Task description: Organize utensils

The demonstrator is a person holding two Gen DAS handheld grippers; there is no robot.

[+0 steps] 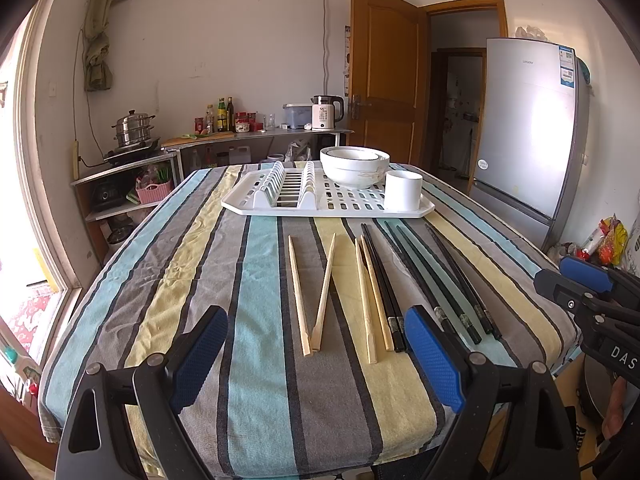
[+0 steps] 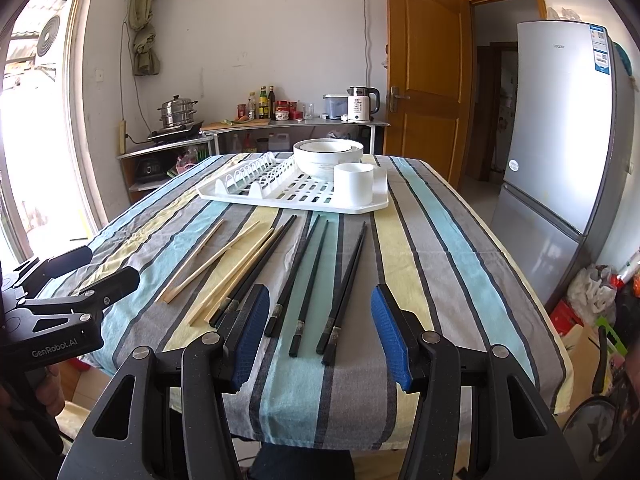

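Several wooden chopsticks (image 1: 320, 292) (image 2: 208, 260) and several black chopsticks (image 1: 436, 280) (image 2: 316, 272) lie side by side on the striped tablecloth. Behind them a white dish rack (image 1: 280, 210) (image 2: 288, 200) holds a white utensil cup (image 1: 403, 191) (image 2: 353, 184) and stacked white bowls (image 1: 354, 164) (image 2: 328, 156). My left gripper (image 1: 316, 356) is open and empty, low at the near table edge before the wooden chopsticks. My right gripper (image 2: 320, 336) is open and empty, near the black chopsticks' handle ends. Each gripper shows in the other's view, the right one (image 1: 576, 284) and the left one (image 2: 96, 272).
The table with its striped cloth (image 1: 200, 280) (image 2: 460, 260) fills the foreground. A silver fridge (image 1: 528, 128) (image 2: 568, 120) stands to the right, beside an open wooden door (image 1: 384, 72). A counter with bottles, a kettle (image 1: 326, 114) and a steamer pot (image 1: 130, 128) lines the far wall.
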